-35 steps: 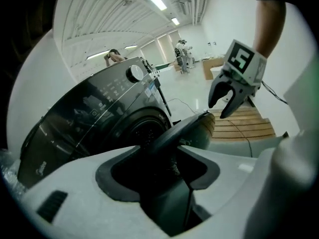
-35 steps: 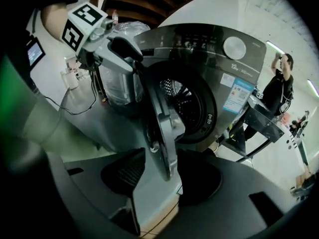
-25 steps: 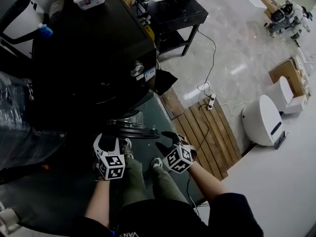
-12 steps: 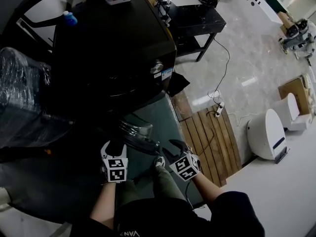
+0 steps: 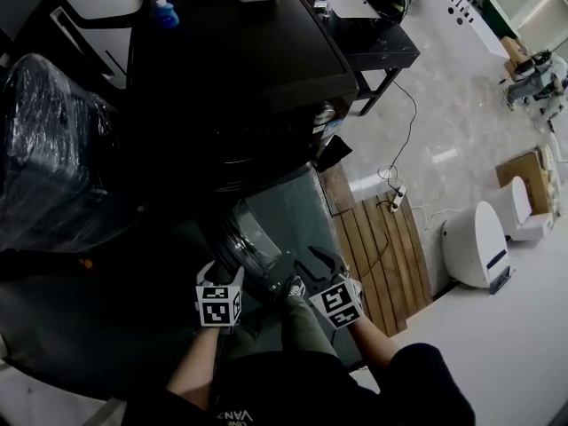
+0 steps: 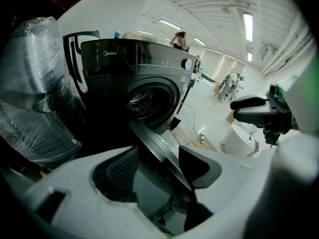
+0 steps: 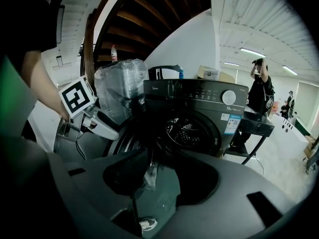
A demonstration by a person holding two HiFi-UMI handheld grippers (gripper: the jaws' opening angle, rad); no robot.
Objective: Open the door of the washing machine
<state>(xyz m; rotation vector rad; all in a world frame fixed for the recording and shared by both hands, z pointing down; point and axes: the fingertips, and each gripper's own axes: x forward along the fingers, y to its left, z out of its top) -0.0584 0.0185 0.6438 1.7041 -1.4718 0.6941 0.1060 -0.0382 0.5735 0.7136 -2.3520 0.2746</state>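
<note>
A black front-loading washing machine (image 5: 240, 78) stands at the top middle of the head view. Its round door (image 5: 248, 242) hangs swung out toward me, and the drum opening (image 6: 147, 101) is exposed. My left gripper (image 5: 219, 295) is at the door's free edge. In the left gripper view the door's rim (image 6: 154, 148) runs slantwise between the jaws of my left gripper (image 6: 159, 171), close to the right finger (image 6: 199, 166), with floor showing beside the left pad. My right gripper (image 5: 333, 289) hovers just right of the door. In its own view my right gripper (image 7: 159, 176) is open and holds nothing.
A plastic-wrapped appliance (image 5: 53, 167) stands left of the machine. A wooden pallet (image 5: 382, 247), a power strip (image 5: 397, 193) and a white rounded device (image 5: 475, 242) lie on the floor to the right. A black table (image 5: 373, 38) sits behind. A person (image 7: 259, 88) stands beside the machine.
The door has swung further out from the machine. My left gripper went along with its edge and rolled over. The right gripper rose a little, staying right of the door.
</note>
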